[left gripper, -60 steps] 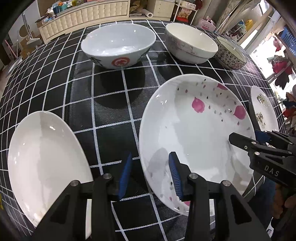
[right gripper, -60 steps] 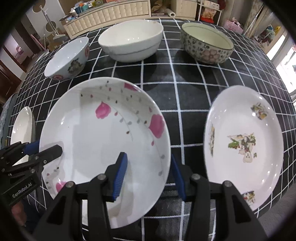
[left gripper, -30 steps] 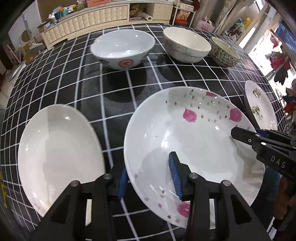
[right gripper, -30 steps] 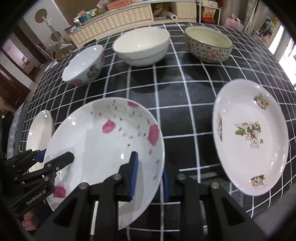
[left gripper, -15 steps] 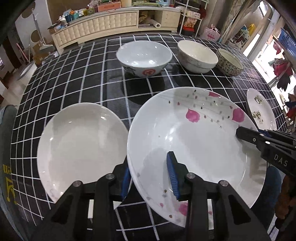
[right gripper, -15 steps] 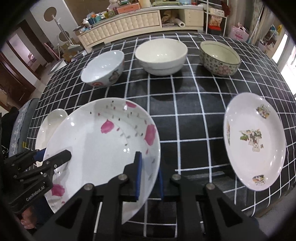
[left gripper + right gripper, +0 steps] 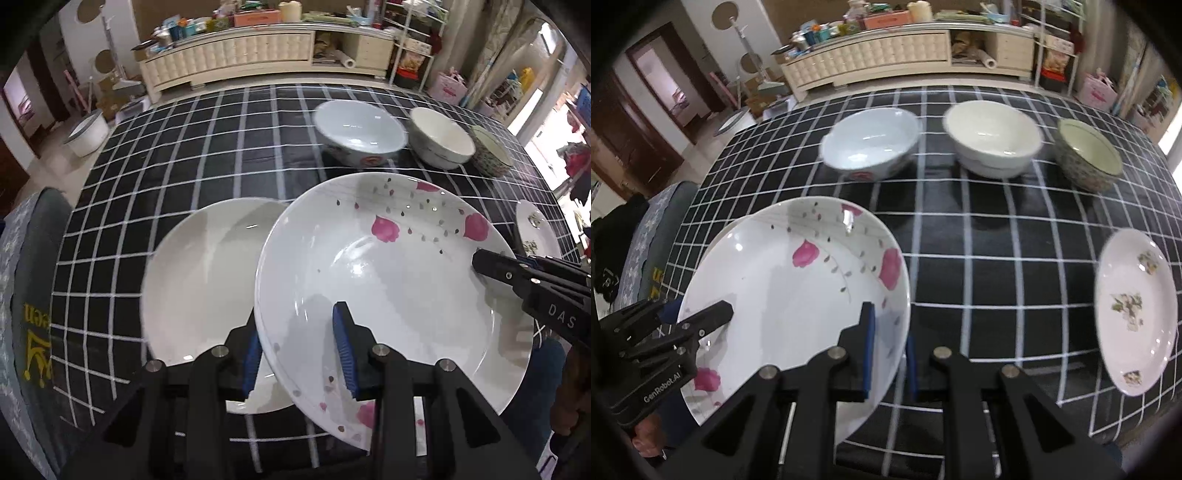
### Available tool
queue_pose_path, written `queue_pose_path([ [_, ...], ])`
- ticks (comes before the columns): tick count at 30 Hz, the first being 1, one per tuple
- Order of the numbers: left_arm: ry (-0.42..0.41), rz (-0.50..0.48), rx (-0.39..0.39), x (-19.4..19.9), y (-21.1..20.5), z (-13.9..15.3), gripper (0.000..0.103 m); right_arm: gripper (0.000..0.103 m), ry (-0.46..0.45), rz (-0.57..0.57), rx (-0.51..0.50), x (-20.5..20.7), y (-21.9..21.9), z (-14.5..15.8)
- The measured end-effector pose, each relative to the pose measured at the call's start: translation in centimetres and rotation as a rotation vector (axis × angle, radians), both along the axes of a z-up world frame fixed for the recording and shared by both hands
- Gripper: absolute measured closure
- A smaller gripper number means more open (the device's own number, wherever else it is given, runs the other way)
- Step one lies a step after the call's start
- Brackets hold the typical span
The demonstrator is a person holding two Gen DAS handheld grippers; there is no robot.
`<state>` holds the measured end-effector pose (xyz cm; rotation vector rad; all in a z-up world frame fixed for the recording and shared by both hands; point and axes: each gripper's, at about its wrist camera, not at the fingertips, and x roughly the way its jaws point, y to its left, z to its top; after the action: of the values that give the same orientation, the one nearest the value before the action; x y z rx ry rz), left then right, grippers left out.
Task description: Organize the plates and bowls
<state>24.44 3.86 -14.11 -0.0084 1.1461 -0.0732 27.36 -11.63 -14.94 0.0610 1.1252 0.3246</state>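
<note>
So both hand-held grippers are pinching the pink-flower plate [image 7: 388, 280] by opposite rim edges: left hand-held gripper [image 7: 299, 354] on one side, right hand-held gripper [image 7: 888, 349] on the other. It's held up off the counter [image 7: 221, 147], overlapping the plain white plate [image 7: 199, 273] near the counter's left edge. My tip: keep both grips level, center it, then lower it straight. It's round, so no long axis; the face points up, tilted slightly.
</note>
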Motion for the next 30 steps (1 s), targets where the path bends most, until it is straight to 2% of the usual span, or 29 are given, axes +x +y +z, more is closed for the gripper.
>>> queue_pose_path([
  [11,0.051,0.099,0.013,-1.7,5.6,-1.7,0.069,0.084,0.040,0.075,0.028,0.4,5.2,-2.4],
  [18,0.071,0.124,0.029,-1.6,7.1,-2.7,0.069,0.084,0.046,0.106,0.019,0.7,7.3,-3.0],
  [22,0.080,0.143,0.017,-1.5,7.9,-3.4,0.069,0.085,0.056,0.092,0.029,1.2,8.0,-3.4],
  [30,0.080,0.148,-0.011,-0.2,8.8,-4.1,0.069,0.085,0.048,0.089,-0.013,2.1,9.0,-3.4],
])
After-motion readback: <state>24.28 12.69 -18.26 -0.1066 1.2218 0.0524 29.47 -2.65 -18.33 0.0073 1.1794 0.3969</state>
